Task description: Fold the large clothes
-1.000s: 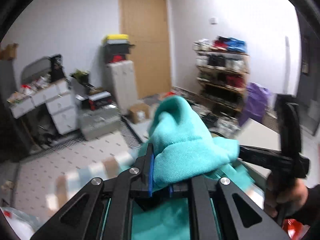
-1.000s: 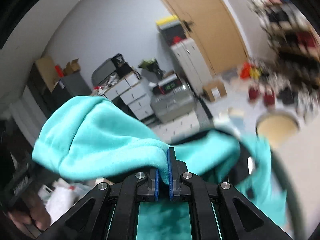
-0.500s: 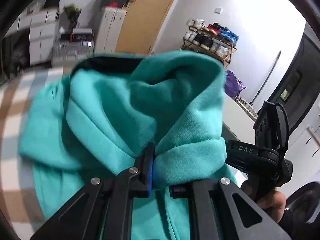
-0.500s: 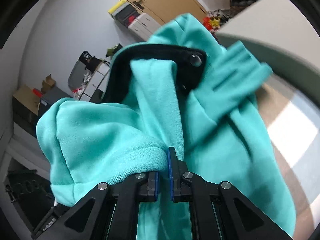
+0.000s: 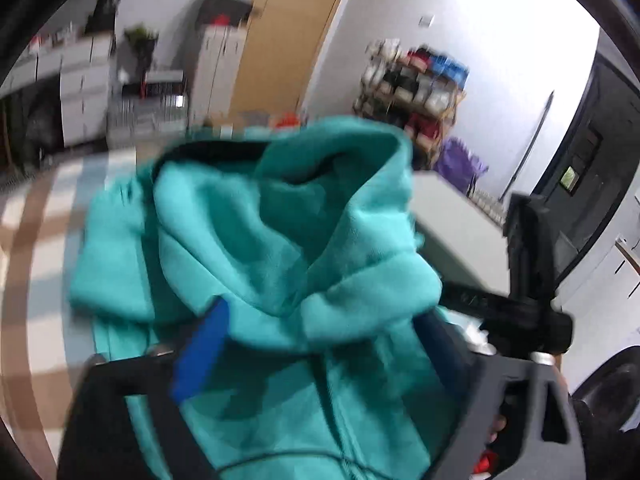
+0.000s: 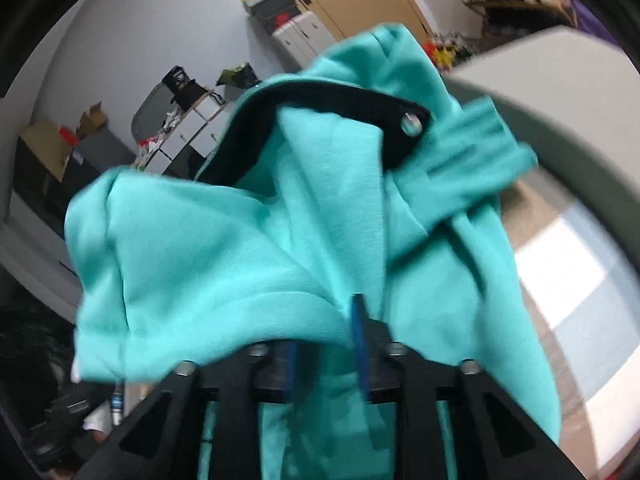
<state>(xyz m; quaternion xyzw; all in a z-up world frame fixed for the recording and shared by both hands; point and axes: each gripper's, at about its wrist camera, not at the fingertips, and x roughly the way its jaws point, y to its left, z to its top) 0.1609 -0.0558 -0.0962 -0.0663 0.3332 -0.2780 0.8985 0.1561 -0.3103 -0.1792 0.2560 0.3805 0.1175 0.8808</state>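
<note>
a lived-in room of a home, used partly for storage. a wooden door stands in a plain white wall. beside it a wooden rack holds what look like shoes, though blur hides detail. white drawers along the wall carry clutter, cardboard boxes sit on a dark cabinet, and stacked bins top a white cupboard. the floor is tiled in pale and brown squares.

No lettering, label or number can be read anywhere; motion blur smears everything.
</note>
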